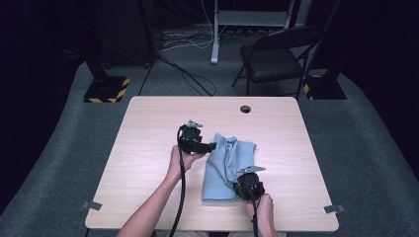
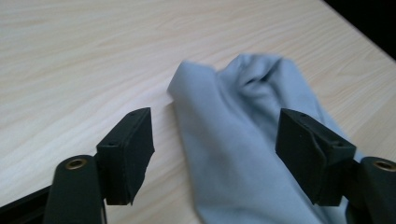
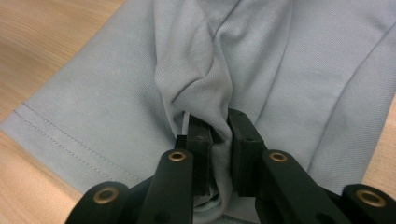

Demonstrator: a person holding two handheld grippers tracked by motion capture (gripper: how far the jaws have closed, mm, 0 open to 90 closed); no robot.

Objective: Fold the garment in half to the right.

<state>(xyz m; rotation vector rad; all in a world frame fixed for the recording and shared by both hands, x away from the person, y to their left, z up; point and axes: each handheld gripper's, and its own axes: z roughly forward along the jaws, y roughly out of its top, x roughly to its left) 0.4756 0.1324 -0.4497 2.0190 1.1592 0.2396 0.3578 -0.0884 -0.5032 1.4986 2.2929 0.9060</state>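
A light blue-grey cloth lies folded and rumpled on the wooden table, right of centre. My left gripper hovers at the cloth's far left corner. In the left gripper view its jaws stand wide apart over the cloth, and my left gripper presses on nothing. My right gripper is at the cloth's near right part. In the right gripper view my right gripper is shut on a pinched ridge of the cloth, whose stitched hem runs along the lower left.
A round cable hole sits near the table's far edge. Small metal clips mark the near corners. A folding chair and cables stand on the floor beyond the table. Bare wood stretches left of the cloth.
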